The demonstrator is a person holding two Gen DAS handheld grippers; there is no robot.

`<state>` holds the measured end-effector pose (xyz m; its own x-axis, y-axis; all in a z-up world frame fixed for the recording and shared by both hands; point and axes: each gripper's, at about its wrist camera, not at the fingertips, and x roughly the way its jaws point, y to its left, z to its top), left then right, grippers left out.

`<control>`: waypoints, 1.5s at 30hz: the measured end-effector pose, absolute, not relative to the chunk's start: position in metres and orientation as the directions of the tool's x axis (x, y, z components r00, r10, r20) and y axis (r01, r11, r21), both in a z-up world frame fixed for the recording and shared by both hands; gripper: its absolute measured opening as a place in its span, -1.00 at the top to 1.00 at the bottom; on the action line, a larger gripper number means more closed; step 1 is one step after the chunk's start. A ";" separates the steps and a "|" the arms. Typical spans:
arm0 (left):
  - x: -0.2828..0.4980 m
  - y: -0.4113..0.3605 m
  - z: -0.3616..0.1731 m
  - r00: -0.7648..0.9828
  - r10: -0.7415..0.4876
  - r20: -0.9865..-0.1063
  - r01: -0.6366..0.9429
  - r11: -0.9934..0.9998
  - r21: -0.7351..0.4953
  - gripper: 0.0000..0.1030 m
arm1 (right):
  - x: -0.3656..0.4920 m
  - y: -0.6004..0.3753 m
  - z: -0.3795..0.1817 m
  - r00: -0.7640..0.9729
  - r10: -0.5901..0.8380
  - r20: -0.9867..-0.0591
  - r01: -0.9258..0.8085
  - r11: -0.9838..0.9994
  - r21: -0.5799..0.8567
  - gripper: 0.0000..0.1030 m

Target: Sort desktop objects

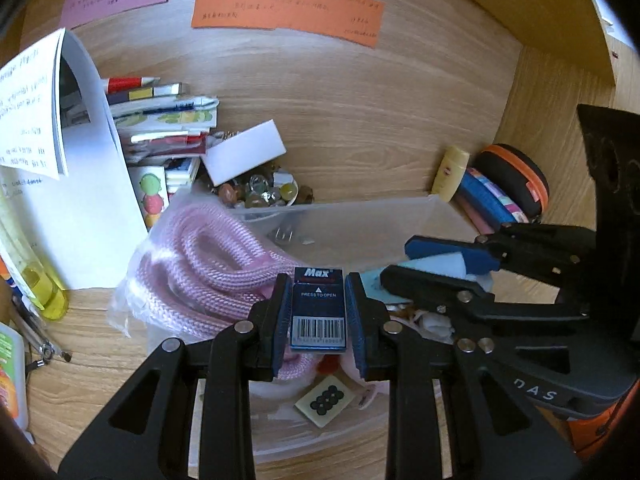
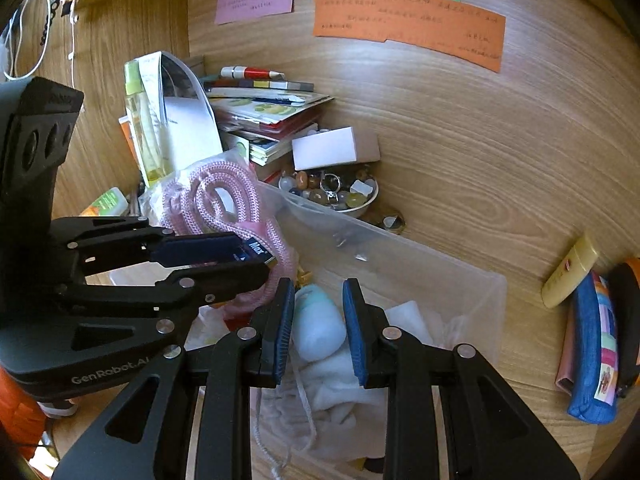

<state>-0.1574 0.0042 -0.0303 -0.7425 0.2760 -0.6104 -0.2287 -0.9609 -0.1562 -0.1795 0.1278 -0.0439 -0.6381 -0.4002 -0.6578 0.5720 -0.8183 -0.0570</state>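
1. The step in hand looks like a deposit: the left gripper (image 1: 318, 312) has its jaws clamped on a small dark blue box of staples (image 1: 318, 312), printed "Max" and "Press to open", and holds it at centre frame of the left wrist view, above the clear plastic bin (image 1: 400, 208).
2. Under the box, the bin already holds a bagged coil of pink rope (image 1: 208, 256) at centre left and a tile with black dots (image 1: 325, 399) at lower centre.
3. The right gripper (image 2: 318, 332) hangs over the same bin at lower centre of its own view. Its jaws stand apart on either side of a pale blue soft lump (image 2: 318, 324) lying on white cloth (image 2: 340, 376); they may be grazing it, but the view does not settle whether there is contact.
4. Pose: both grippers point forward and down into the bin. In the left wrist view the right one reaches in from the right edge; in the right wrist view the left one crosses in from the left edge, so the two sit just beside each other.
5. The next move, as I judge it, calls for lowering the box to a bare spot in the bin clear of the rope, then parting the left jaws without knocking the neighbouring gripper.
6. Other loose things remain on the bench, such as the yellow tube (image 2: 570, 276) at the right.
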 end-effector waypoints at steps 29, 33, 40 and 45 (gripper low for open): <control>-0.131 0.007 -0.010 -0.783 0.265 -0.562 -0.221 -0.964 -0.147 -0.17 | -0.147 0.152 -0.017 -0.771 -0.301 -0.561 0.475 -0.859 -0.192 -0.44; -0.122 0.006 -0.005 -0.794 0.255 -0.551 -0.214 -0.967 -0.139 -0.22 | -0.137 0.155 -0.014 -0.785 -0.293 -0.545 0.464 -0.862 -0.205 -0.55; -0.108 0.005 0.001 -0.816 0.208 -0.539 -0.169 -0.978 -0.120 -0.52 | -0.124 0.161 -0.011 -0.787 -0.295 -0.542 0.460 -0.866 -0.197 -0.65; -0.098 -0.001 0.004 -0.823 0.185 -0.537 -0.134 -0.982 -0.133 -0.61 | -0.116 0.168 -0.010 -0.787 -0.295 -0.542 0.450 -0.875 -0.178 -0.86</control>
<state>-0.0978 -0.0012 0.0043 -0.8228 0.1848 -0.5374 -0.1336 -0.9821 -0.1331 -0.1159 0.1678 -0.0100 -0.7870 -0.2946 -0.5421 0.4502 -0.8750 -0.1780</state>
